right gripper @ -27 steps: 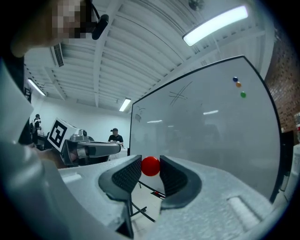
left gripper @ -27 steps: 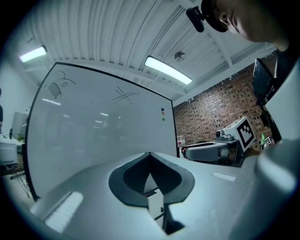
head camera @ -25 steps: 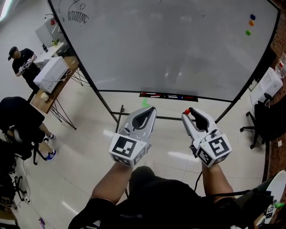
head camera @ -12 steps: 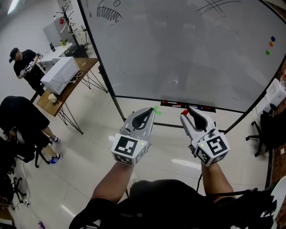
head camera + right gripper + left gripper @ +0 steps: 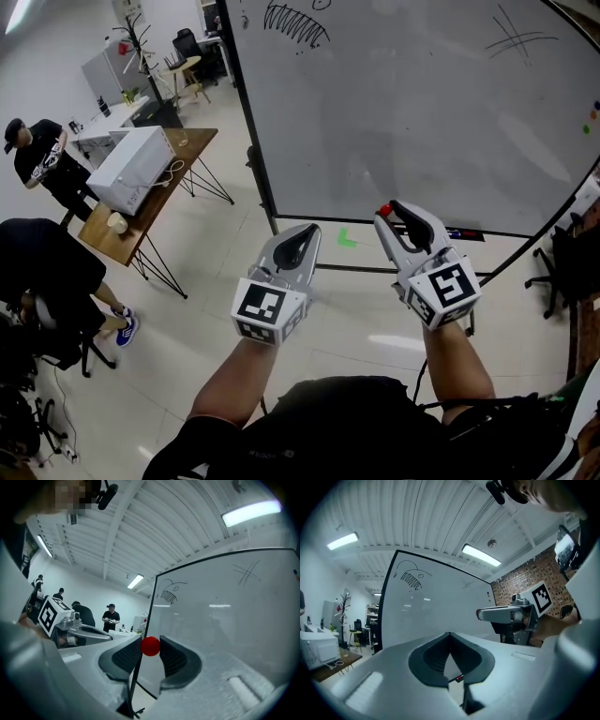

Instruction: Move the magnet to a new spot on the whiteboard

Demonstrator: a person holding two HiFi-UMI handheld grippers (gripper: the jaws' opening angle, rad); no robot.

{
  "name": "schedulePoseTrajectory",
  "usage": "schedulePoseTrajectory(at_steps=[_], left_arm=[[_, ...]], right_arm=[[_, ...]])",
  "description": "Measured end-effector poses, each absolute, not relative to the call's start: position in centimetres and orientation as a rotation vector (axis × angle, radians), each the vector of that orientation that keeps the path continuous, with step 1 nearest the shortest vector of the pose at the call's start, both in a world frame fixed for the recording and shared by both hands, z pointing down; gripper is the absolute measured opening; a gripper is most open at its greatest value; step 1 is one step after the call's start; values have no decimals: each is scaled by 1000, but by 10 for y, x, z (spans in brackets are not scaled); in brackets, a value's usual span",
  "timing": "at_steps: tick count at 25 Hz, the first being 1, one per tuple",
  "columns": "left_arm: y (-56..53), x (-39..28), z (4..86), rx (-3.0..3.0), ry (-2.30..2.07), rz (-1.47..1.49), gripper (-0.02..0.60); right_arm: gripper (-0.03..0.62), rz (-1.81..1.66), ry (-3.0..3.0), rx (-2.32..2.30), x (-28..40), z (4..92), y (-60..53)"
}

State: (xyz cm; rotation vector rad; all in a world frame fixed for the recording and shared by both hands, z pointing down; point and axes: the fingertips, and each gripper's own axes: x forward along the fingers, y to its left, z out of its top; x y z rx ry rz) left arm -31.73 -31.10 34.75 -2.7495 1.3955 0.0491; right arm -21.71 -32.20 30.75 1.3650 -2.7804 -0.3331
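Observation:
The whiteboard (image 5: pixel 422 112) stands in front of me, with black scribbles near its top; it also fills the right gripper view (image 5: pixel 225 616). A small red round magnet (image 5: pixel 150 646) sits pinched between the tips of my right gripper (image 5: pixel 150 645), which is shut on it. In the head view the magnet (image 5: pixel 383 210) shows at the tip of the right gripper (image 5: pixel 389 208), held short of the board's lower edge. My left gripper (image 5: pixel 305 232) hangs beside it with its jaws shut and nothing in them (image 5: pixel 450 634). Coloured magnets (image 5: pixel 588 128) stick at the board's far right edge.
A wooden table (image 5: pixel 169 187) with a white box (image 5: pixel 131 169) stands left of the board's black frame. A person in black (image 5: pixel 37 159) stands beyond it and another (image 5: pixel 47 262) sits nearer. An office chair (image 5: pixel 562 262) is at the right. Green tape (image 5: pixel 347 239) marks the floor.
The view has swung left and up: the board has slid to the right in the frame. Both grippers have risen slightly; the right one keeps hold of the red magnet.

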Motion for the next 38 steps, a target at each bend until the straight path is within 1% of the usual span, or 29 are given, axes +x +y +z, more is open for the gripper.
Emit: schedulePoseTrajectory(at_steps=[6,13,18,25,29,32,38], left_arm=[[-319,-364,351,-2778,1388,82,15],[-335,-382,366,-2817,1402,86,15],[-356,-396,354,-2776,1425,108,15],[-372,-400,346,-2760,1434,130,15],[-379,-401,349,-2758,1437,126,15],[-384,-404,353,-2746,1453,107,15],[-390,-408,353,-2736,1474,105,15]], right_arm=[[104,-499,-2728,1413,-270,246,-372],[104,-727,-2577,1491,-289,145,-450],[106,-766,-2544,1527,-306,92,-509],[106,-876,-2429,1564,-318,54,-558],[106,-951,-2309,1587,-318,47,-583],[106,-1038,-2247,1587,-322,41,-585],[106,-1036,-2242,1586,-325,39,-592]])
